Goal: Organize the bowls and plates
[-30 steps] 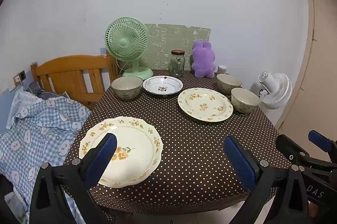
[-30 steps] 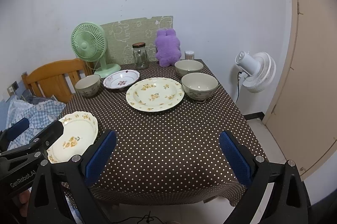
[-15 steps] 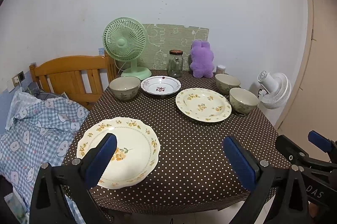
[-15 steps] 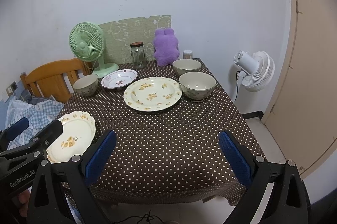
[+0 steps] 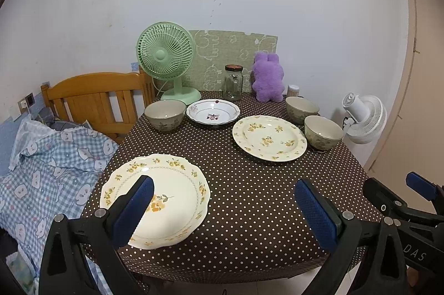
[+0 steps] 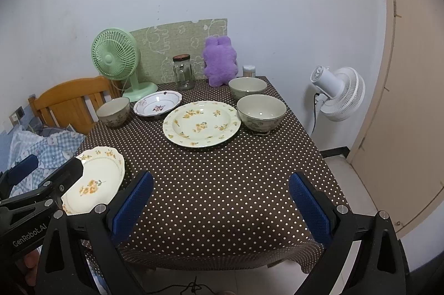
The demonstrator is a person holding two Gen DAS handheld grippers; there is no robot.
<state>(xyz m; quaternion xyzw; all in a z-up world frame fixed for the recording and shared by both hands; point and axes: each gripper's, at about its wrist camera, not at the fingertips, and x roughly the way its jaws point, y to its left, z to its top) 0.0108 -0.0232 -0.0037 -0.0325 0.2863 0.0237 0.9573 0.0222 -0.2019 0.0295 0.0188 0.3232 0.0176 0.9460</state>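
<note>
On the brown dotted table (image 5: 249, 197) lie a scalloped yellow-flowered plate (image 5: 172, 192) at the front left, a round flowered plate (image 5: 269, 138) further back, and a white plate with a red motif (image 5: 212, 115). One grey-green bowl (image 5: 165, 114) stands at the left, two more bowls (image 5: 323, 132) (image 5: 302, 106) at the right. My left gripper (image 5: 224, 209) hangs open over the front edge, its left finger above the scalloped plate. My right gripper (image 6: 222, 204) is open too, in front of the table, with the round plate (image 6: 201, 122) beyond it. Both hold nothing.
At the back stand a green fan (image 5: 166, 59), a glass jar (image 5: 233, 82), a purple plush toy (image 5: 267, 81) and a small container (image 5: 293, 90). A wooden headboard (image 5: 94, 97) and checked bedding (image 5: 47, 164) are left. A white fan (image 5: 365, 117) and a door (image 6: 416, 100) are right.
Both grippers have pulled back slightly from the table; the dishes look a little farther away. Nothing on the table has moved, and both grippers stay open.
</note>
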